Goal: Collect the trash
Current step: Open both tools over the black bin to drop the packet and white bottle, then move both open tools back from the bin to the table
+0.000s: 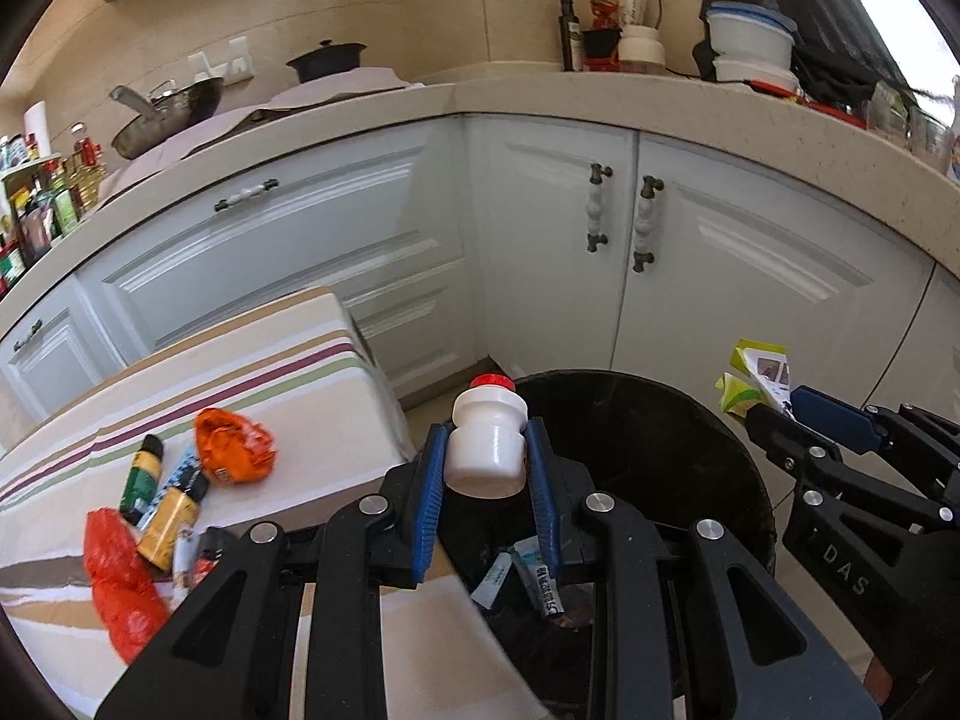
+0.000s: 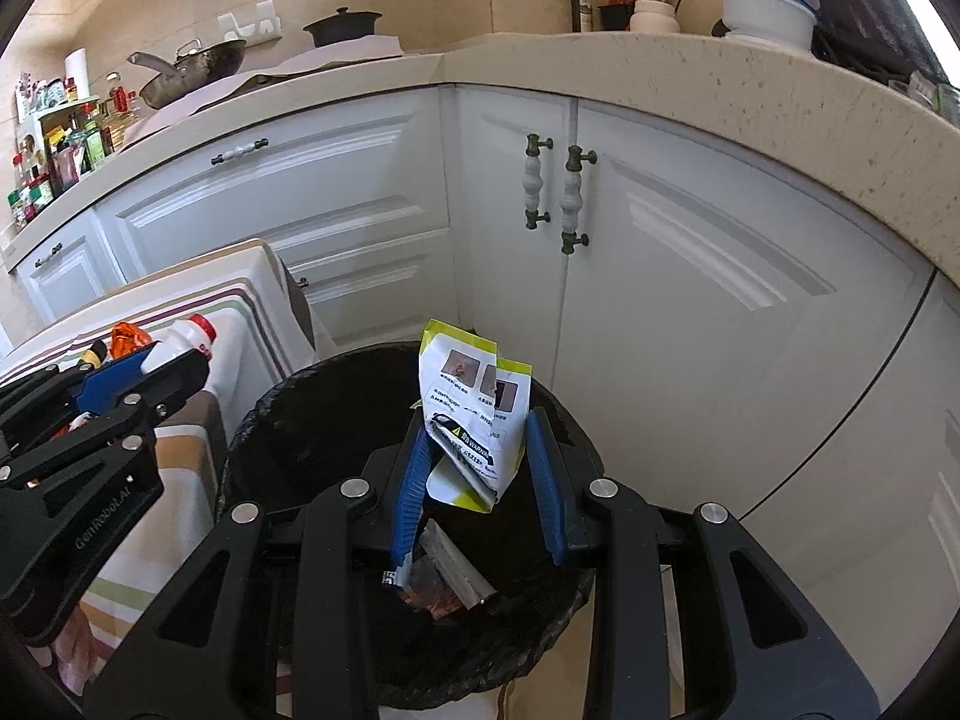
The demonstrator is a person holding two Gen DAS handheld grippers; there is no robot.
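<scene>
My left gripper [image 1: 487, 447] is shut on a small white bottle with a red cap [image 1: 487, 438], held upright at the left rim of the black-lined trash bin [image 1: 708, 438]. My right gripper [image 2: 477, 444] holds a crumpled white and yellow-green packet [image 2: 471, 414] over the bin [image 2: 300, 420]; the packet touches the left pad while the right pad stands a little apart. Wrappers lie inside the bin [image 2: 447, 576]. On the striped table [image 1: 288, 384] lie an orange wrapper [image 1: 234, 447], a red bag [image 1: 120, 588] and two small bottles [image 1: 156, 504].
White kitchen cabinets [image 1: 600, 252] stand close behind the bin, under a beige counter [image 2: 720, 78] with pans, bottles and bowls. The right gripper shows at the right in the left wrist view [image 1: 780, 420]; the left gripper shows at the left in the right wrist view [image 2: 150, 372].
</scene>
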